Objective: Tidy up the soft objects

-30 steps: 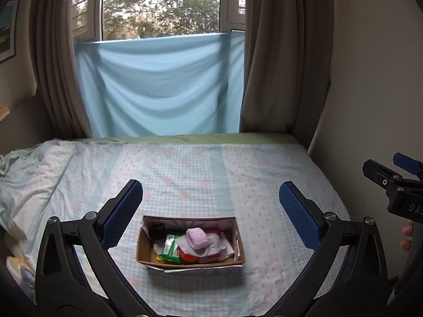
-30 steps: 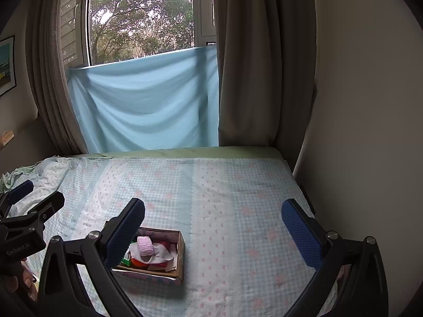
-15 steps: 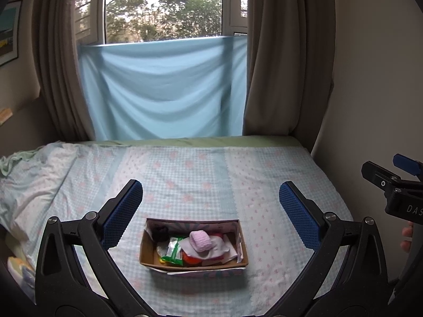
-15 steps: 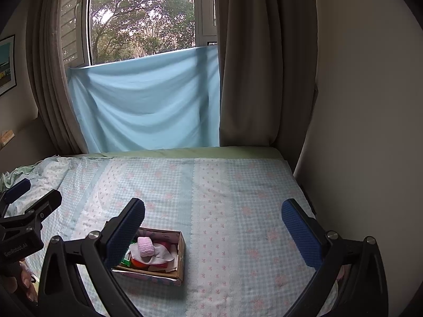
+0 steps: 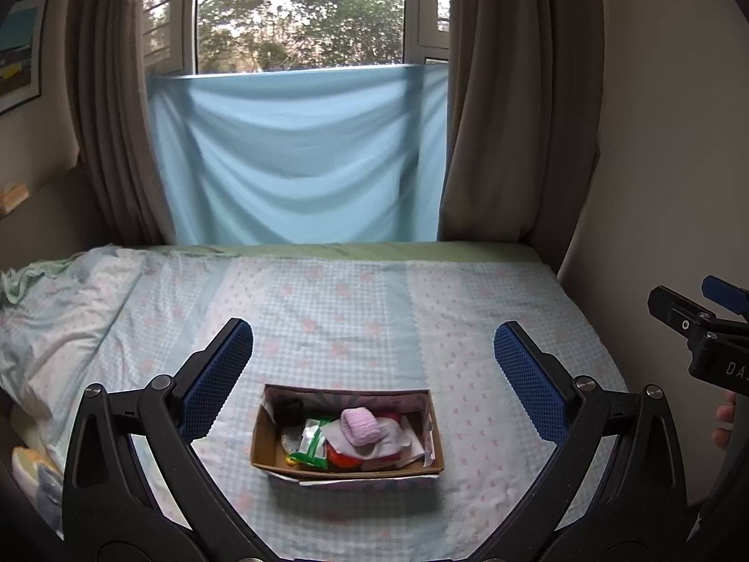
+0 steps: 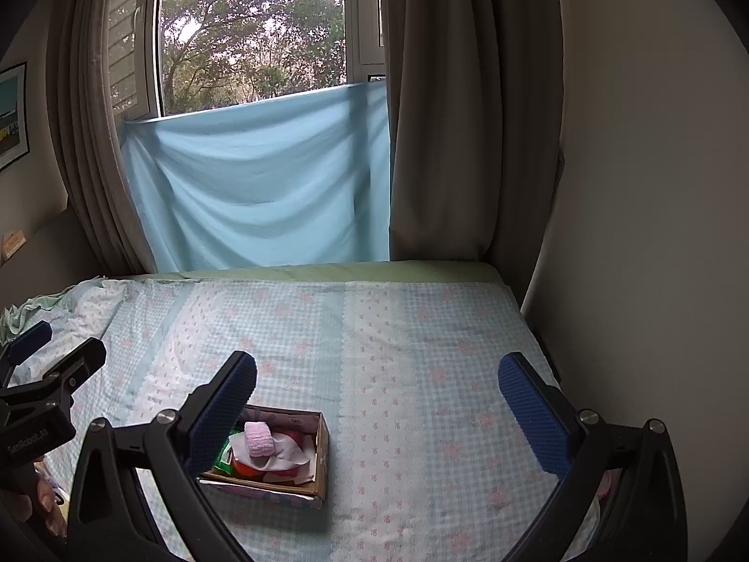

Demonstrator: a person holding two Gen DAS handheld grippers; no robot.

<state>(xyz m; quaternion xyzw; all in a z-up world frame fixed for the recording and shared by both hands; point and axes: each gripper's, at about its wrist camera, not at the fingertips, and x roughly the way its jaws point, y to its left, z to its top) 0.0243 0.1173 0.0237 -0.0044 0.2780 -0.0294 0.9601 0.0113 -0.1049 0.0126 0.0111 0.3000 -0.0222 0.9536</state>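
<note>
An open cardboard box (image 5: 433, 426) sits on the bed (image 5: 356, 309), full of soft items: a pink rolled cloth (image 5: 360, 426) on top, a white cloth (image 5: 398, 438), a green packet (image 5: 312, 440), something red (image 5: 344, 459) and something black (image 5: 289, 410). My left gripper (image 5: 372, 374) is open and empty, held above and behind the box. My right gripper (image 6: 374, 403) is open and empty, with the box (image 6: 320, 445) and pink roll (image 6: 260, 438) at its lower left. Each gripper shows at the edge of the other's view.
The bed has a light checked sheet (image 6: 421, 351) with rumpled bedding (image 5: 56, 299) at the left. A wall (image 6: 632, 187) runs along the right side. Curtains (image 5: 510, 93) and a blue cloth (image 5: 299, 159) hang at the window behind.
Both views have tilted down a little, so the box sits slightly higher and farther in frame. Both grippers stay open and empty.
</note>
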